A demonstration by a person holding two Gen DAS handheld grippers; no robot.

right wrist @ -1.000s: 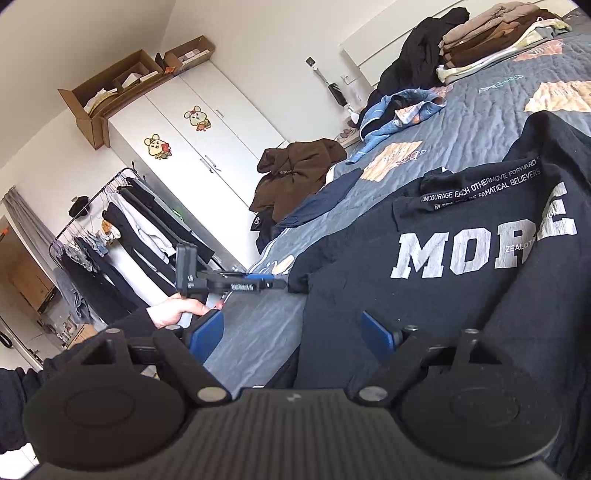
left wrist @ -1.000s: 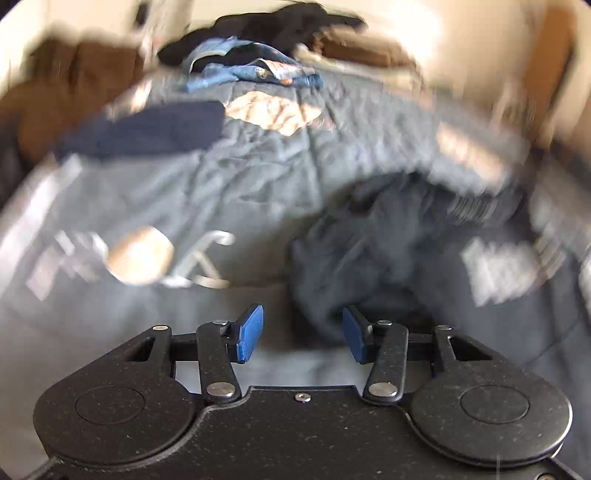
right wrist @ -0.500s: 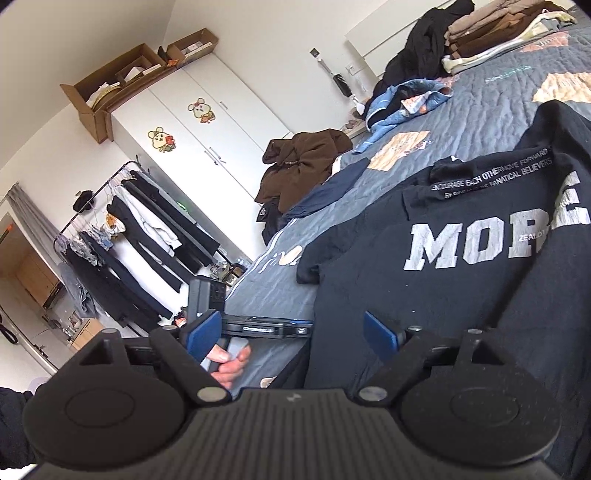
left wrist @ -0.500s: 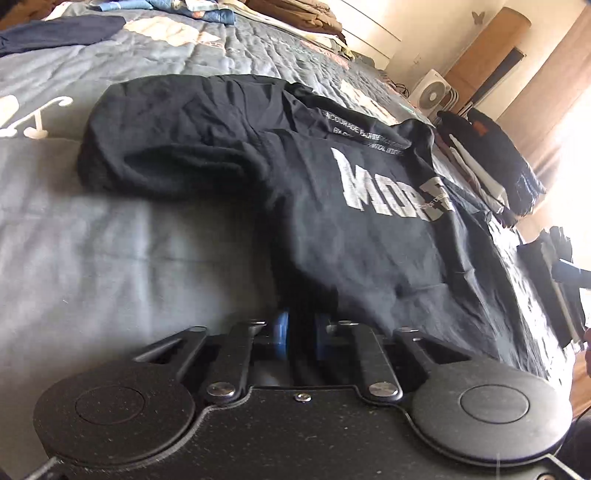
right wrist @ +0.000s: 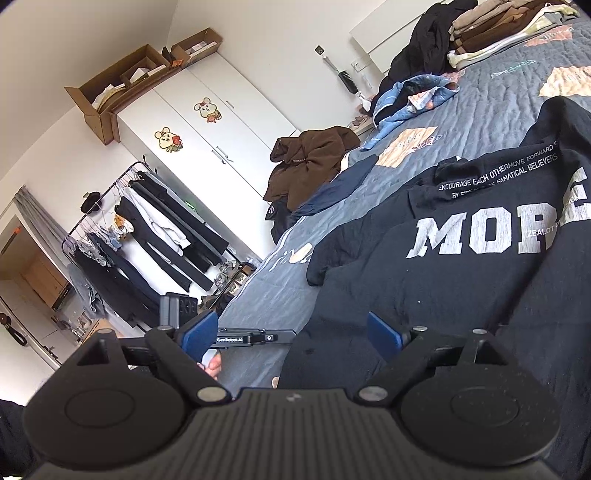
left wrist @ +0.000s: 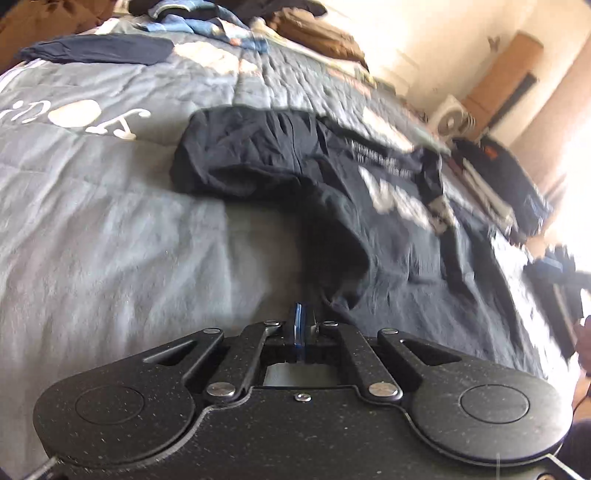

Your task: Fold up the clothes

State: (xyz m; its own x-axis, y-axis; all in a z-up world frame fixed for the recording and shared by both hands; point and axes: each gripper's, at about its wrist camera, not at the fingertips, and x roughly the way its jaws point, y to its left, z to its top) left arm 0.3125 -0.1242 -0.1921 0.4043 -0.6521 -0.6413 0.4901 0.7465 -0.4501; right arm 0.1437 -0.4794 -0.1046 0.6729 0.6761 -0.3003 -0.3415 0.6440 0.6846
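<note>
You had a white wardrobe topped with cardboard boxes, beside a garment rack, and a small fan.

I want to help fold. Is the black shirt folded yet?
Not yet: the black MORE-print T-shirt lies spread and rumpled on the grey quilted bedspread.

A bed with a grey-blue quilt carries the black "MORE" T-shirt at right, a navy garment, blue clothes and a folded stack at top.
</note>
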